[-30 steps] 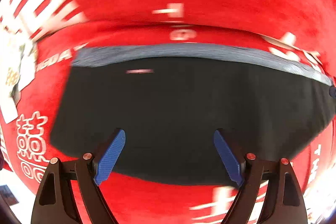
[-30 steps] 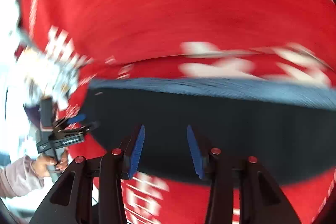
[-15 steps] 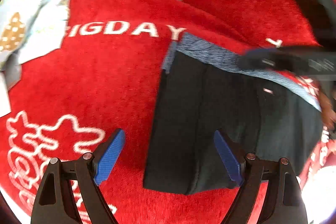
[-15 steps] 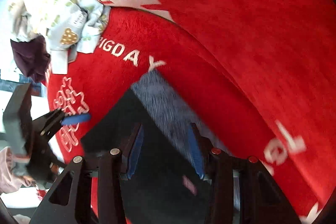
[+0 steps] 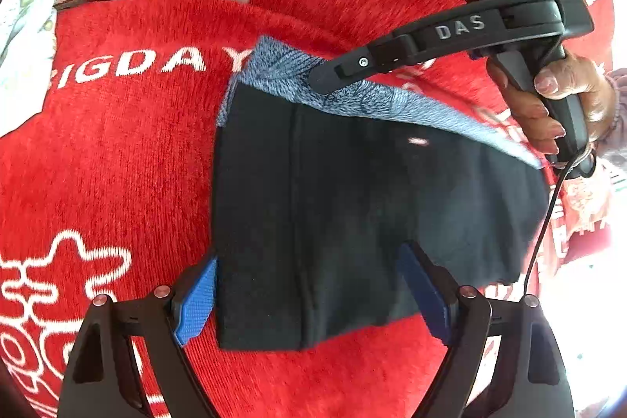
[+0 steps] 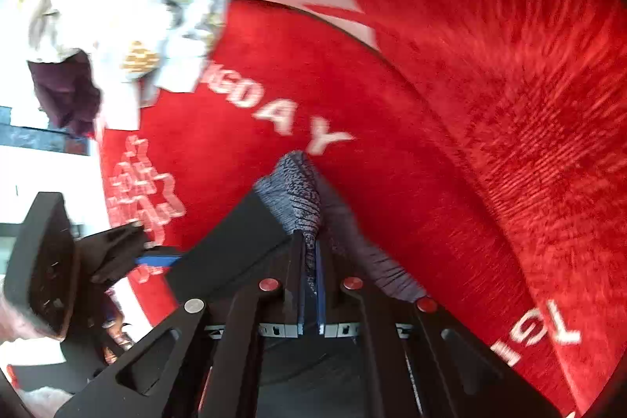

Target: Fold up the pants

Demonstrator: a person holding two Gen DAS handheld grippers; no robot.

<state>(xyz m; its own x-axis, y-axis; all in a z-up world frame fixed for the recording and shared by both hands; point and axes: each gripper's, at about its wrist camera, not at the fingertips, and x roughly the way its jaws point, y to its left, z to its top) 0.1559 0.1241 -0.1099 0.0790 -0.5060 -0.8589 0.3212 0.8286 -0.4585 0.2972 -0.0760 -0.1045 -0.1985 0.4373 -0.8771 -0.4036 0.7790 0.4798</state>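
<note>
Fold in hand: right gripper (image 6: 309,261) fingers pinch the pants (image 5: 352,214) at the grey waistband (image 5: 352,93); left gripper (image 5: 309,296), fingers spread, should grab the near hem (it straddles it).

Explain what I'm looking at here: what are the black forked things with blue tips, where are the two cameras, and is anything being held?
No robot: a person holds a hand-held gripper in each hand, each with a fisheye camera looking along its two blue-padded fingers. The left wrist view shows the left gripper open, hovering over black pants that lie on a red blanket with white lettering. In that view the person's hand grips the handle of the right gripper, which reaches to the pants' blue-grey waistband. The right wrist view shows the right gripper shut on that waistband, with the left gripper at the left edge. A pile of other clothes lies at the blanket's far corner.
</note>
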